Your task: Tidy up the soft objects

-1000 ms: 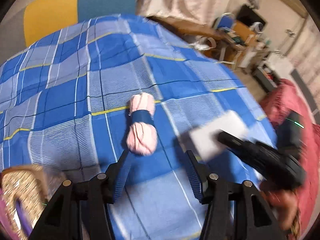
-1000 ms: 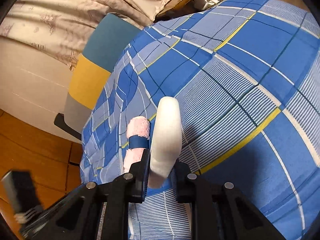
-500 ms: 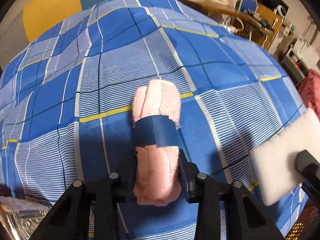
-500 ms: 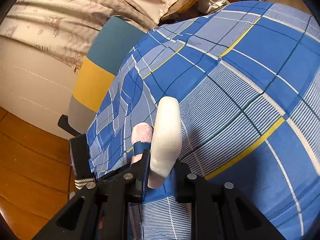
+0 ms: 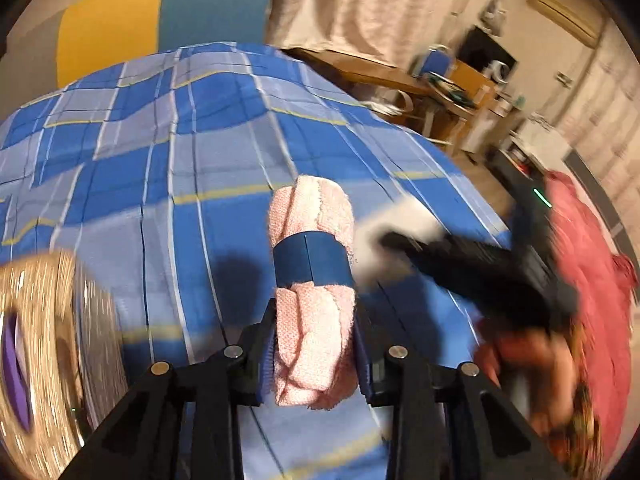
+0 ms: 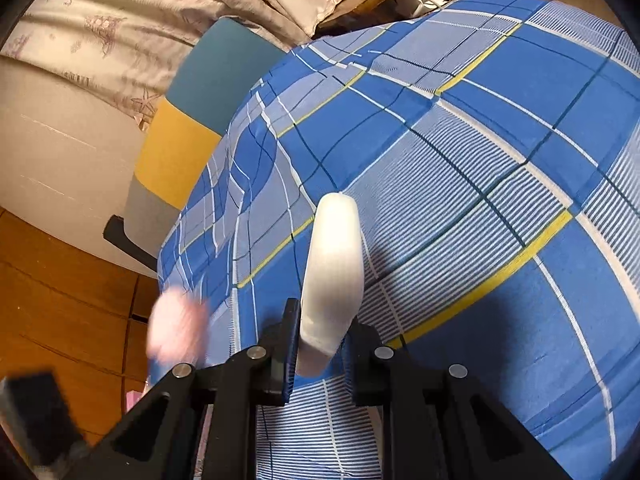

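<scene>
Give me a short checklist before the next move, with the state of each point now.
1. Left gripper shut on the pink towel roll: ok.
2. Blue band around the roll: ok.
3. Right gripper shut on the white sponge: ok.
4. Woven basket in view at lower left: ok, blurred.
5. Room inside the basket: cannot tell.

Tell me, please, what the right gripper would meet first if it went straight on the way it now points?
Probably the blue checked bedspread. The right gripper, shut on the white sponge, points down at the cloth, and nothing else shows in that line; depth is unclear.
</scene>
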### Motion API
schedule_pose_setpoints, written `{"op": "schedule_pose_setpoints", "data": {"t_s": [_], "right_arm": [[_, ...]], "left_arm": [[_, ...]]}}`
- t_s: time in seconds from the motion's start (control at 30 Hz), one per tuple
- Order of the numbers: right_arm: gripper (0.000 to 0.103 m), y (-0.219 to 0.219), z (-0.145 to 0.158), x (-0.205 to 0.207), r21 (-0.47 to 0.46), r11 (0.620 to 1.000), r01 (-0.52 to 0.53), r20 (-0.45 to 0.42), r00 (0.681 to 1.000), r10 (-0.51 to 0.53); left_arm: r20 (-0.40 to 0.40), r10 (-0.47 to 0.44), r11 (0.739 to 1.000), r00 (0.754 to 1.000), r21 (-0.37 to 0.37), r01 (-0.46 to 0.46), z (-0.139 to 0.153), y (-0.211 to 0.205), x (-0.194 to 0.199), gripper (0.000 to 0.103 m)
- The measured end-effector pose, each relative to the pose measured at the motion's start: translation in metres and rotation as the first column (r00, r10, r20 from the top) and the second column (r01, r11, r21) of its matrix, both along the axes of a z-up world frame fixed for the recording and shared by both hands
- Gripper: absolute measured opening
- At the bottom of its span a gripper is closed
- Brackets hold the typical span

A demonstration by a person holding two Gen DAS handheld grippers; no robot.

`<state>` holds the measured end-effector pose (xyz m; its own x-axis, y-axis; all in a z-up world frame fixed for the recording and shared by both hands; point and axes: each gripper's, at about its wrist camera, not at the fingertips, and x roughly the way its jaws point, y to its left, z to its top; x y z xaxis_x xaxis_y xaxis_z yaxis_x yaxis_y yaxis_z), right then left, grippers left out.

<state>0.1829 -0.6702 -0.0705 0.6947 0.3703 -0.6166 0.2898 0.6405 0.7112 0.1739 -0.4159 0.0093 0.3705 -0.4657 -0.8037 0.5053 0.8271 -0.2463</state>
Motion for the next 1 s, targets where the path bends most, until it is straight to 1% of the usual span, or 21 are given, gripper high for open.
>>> {"op": "schedule_pose_setpoints", "data": {"t_s": [0.03,0.1,0.17,0.23,0.27,0.3,0.4,0.5,0.6,0.67,0.77,0.83,0.87,0.93,1.0], "right_arm": [[0.02,0.001,-0.001,0.0,-0.004,1.0,-0.003,-0.003,1.0,0.003],[0.02,0.006,-0.002,0.0,-0.016,1.0,-0.014,-0.008,1.0,0.014],[0.02,0.009,-0.003,0.0,-0.032,0.999,-0.019,-0.014,1.0,0.019],[0.02,0.012,-0.005,-0.001,-0.023,1.0,-0.019,-0.014,1.0,0.019],[0.02,0.013,-0.006,-0.001,-0.018,1.0,-0.022,-0.015,1.0,0.022],[0.02,0.014,-0.007,0.0,-0.016,1.0,-0.026,-0.018,1.0,0.026],[0.02,0.016,-0.011,0.001,-0.024,0.999,-0.029,-0.029,0.999,0.029],[0.02,0.017,-0.01,0.0,-0.015,0.999,-0.03,-0.025,0.999,0.03],[0.02,0.018,-0.006,-0.002,-0.028,0.999,-0.022,-0.016,1.0,0.021],[0.02,0.017,-0.002,-0.003,-0.031,0.999,-0.014,-0.005,1.0,0.014],[0.02,0.015,0.003,-0.006,-0.04,0.999,-0.003,0.013,1.0,0.003],[0.02,0.014,0.009,-0.008,-0.067,0.998,0.002,0.032,0.999,0.0],[0.02,0.015,0.012,-0.009,-0.08,0.997,0.0,0.04,0.999,0.003],[0.02,0.018,0.017,-0.01,-0.123,0.992,-0.005,0.05,0.999,0.011],[0.02,0.021,0.021,-0.012,-0.149,0.989,-0.002,0.059,0.998,0.011]], "left_arm": [[0.005,-0.026,1.0,1.0,-0.011,0.026,-0.001,0.009,-0.018,0.032],[0.004,-0.059,0.998,0.998,-0.003,0.059,-0.008,0.015,-0.038,0.032],[-0.032,-0.08,0.997,0.996,-0.013,0.079,-0.018,0.026,-0.053,0.032],[-0.07,-0.084,0.996,0.994,-0.032,0.082,-0.024,0.043,-0.066,0.032],[-0.076,-0.085,0.996,0.993,-0.039,0.083,-0.024,0.049,-0.072,0.032],[-0.069,-0.093,0.995,0.993,-0.046,0.09,-0.022,0.058,-0.079,0.032],[0.001,-0.14,0.989,0.99,-0.044,0.139,-0.008,0.081,-0.104,0.032],[0.018,-0.148,0.987,0.989,-0.063,0.149,0.001,0.113,-0.12,0.032],[0.035,-0.091,0.993,0.995,-0.078,0.093,0.016,0.157,-0.123,0.032],[0.056,-0.032,0.996,0.998,-0.086,0.037,0.024,0.186,-0.12,0.032],[0.076,0.06,0.994,0.995,-0.093,-0.053,0.03,0.23,-0.113,0.032],[0.066,0.116,0.989,0.991,-0.096,-0.109,0.028,0.259,-0.105,0.032],[0.06,0.145,0.987,0.988,-0.084,-0.14,0.025,0.275,-0.101,0.032],[0.042,0.217,0.975,0.975,-0.058,-0.214,0.015,0.304,-0.089,0.032],[0.028,0.27,0.962,0.963,-0.054,-0.268,0.005,0.33,-0.079,0.032]]}}
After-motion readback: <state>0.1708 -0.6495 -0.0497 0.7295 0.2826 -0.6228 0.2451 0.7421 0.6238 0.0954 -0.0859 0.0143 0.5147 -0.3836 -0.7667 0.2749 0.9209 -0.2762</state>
